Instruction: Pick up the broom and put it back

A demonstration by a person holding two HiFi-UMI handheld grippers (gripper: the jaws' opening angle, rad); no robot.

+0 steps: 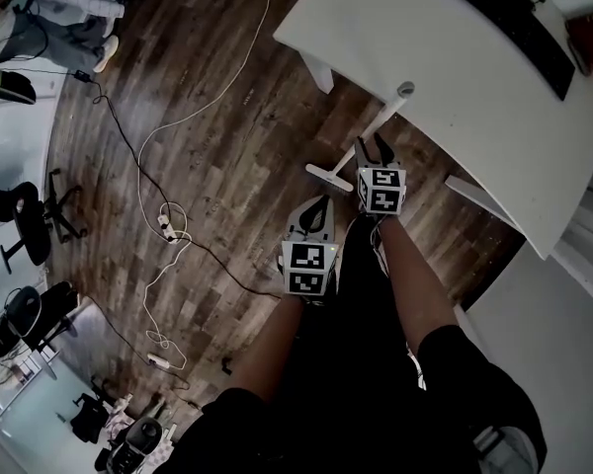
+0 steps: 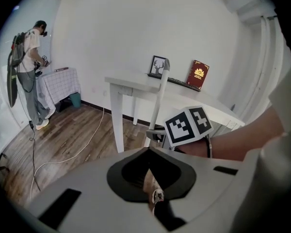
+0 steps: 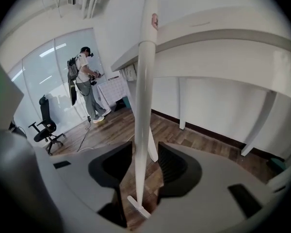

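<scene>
Person's left forearm stretched forward and down. left gripper (image 1: 316,207) over wood floor (image 1: 217,156), jaws together, nothing between them, tips short of broom head. right forearm alongside, reaching further. right gripper (image 3: 145,165) tilted down, jaws wide apart either side of broom (image 1: 376,126) pole, pads clear of it. Broom near upright, head on floor, handle top at white table (image 1: 455,57) near edge.
</scene>
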